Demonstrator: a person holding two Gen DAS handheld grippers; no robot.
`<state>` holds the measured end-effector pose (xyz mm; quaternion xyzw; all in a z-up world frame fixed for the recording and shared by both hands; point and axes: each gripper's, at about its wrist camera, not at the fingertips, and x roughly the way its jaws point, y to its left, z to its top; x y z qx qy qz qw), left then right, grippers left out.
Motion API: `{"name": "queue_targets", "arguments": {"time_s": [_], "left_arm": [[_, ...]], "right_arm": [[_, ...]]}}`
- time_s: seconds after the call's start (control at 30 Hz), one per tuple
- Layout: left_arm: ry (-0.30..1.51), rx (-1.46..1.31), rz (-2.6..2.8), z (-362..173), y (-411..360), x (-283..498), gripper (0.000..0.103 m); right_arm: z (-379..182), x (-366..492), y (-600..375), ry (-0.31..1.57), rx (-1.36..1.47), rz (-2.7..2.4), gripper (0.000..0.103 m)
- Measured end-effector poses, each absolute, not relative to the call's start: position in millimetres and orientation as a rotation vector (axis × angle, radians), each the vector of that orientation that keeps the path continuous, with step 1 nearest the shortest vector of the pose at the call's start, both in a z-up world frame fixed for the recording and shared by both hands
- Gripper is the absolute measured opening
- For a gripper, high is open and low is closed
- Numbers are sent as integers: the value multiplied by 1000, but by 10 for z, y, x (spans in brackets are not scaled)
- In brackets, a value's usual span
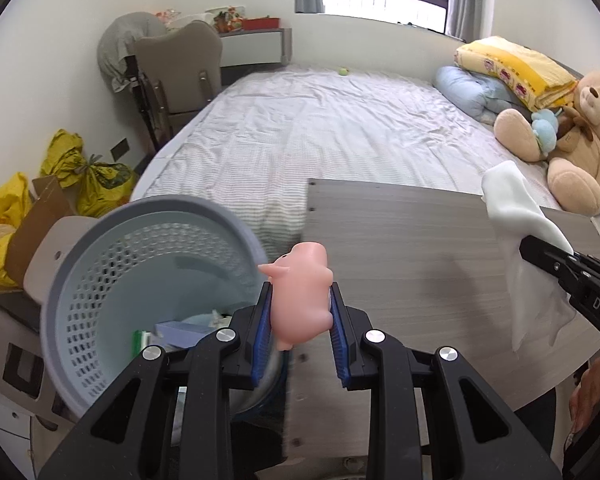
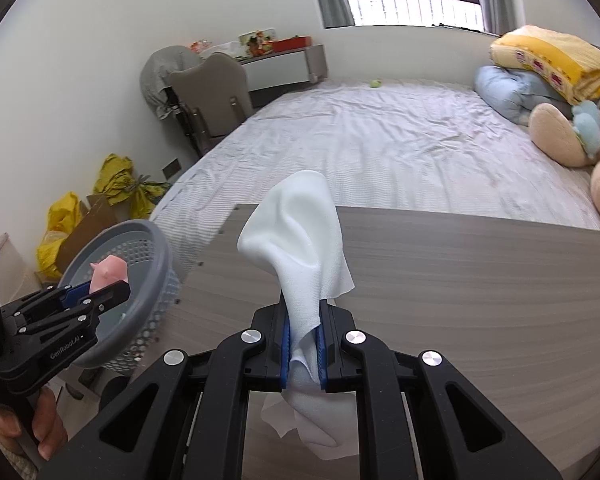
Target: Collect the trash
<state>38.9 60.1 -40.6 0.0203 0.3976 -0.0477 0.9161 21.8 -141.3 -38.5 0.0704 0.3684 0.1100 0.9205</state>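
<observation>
**Both grippers loaded at the table's left end**

Left gripper (image 1: 300, 316) was found clamped on a pink pig (image 1: 302, 284), its blue pads (image 1: 260, 336) pressing the toy's flanks. The pig's snout and ear pointed left, toward the basket (image 1: 112, 240). The toy sat just above the line where the basket's rim met the left edge of the table (image 1: 400, 248), clear of both surfaces.

Right gripper (image 2: 303, 336) was found closed tight on a white tissue (image 2: 300, 232). One end of the tissue stood up crumpled above the jaws; the other hung below them, over the tabletop. In the left wrist view the same tissue appeared at the right, held off the table.

The basket, grey and perforated, stood just beside the table's left end and tilted in view. Several items lay at its bottom, among them a blue box; the rest could not be identified.

Beyond the table lay a bed (image 1: 340, 120) with a striped sheet. A teddy bear (image 1: 576, 136) and folded bedding (image 1: 512, 68) occupied its right side. A small green ball (image 1: 343, 71) rested near its far edge. Yellow bags (image 1: 88, 176) and cardboard lay on the floor behind the basket. A person's fingers (image 2: 48, 428) showed on the left gripper's handle.
</observation>
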Motion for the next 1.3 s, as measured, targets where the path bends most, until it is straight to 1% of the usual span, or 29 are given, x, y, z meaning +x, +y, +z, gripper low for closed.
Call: {"name": "queue_targets", "arguments": {"time_s": [0.27, 0.5, 0.73, 0.87, 0.93, 0.97, 1.0, 1.03, 1.07, 1.1, 1.13, 1.23, 1.3], "left_arm": [[815, -23, 14, -396, 1352, 294, 26], [835, -48, 119, -477, 1853, 340, 26], [867, -60, 187, -564, 2103, 453, 27], [880, -66, 212, -594, 2175, 500, 27], [887, -71, 222, -605, 2190, 513, 28], [892, -73, 228, -611, 2198, 518, 30], [897, -74, 235, -618, 2211, 528, 36], [899, -76, 242, -622, 2221, 533, 44], [897, -78, 252, -618, 2236, 529, 50], [890, -79, 260, -611, 2241, 519, 61], [881, -80, 267, -598, 2249, 509, 64], [880, -85, 278, -587, 2266, 477, 64], [883, -86, 287, -581, 2278, 466, 64]], "right_arm": [[-352, 385, -576, 779, 85, 366, 10], [-349, 576, 180, 781, 42, 510, 10], [-479, 759, 738, 826, 12, 608, 10], [-547, 797, 839, 839, 2, 629, 10], [-555, 833, 848, 836, 5, 629, 15], [-558, 850, 859, 836, 6, 630, 19], [-564, 857, 868, 834, 7, 627, 26], [-567, 875, 838, 832, 9, 625, 29], [-565, 877, 831, 827, 12, 620, 37], [-558, 879, 813, 823, 13, 618, 43], [-554, 877, 810, 819, 12, 614, 45], [-542, 857, 753, 810, 10, 605, 47], [-535, 839, 742, 804, 12, 598, 51]]}}
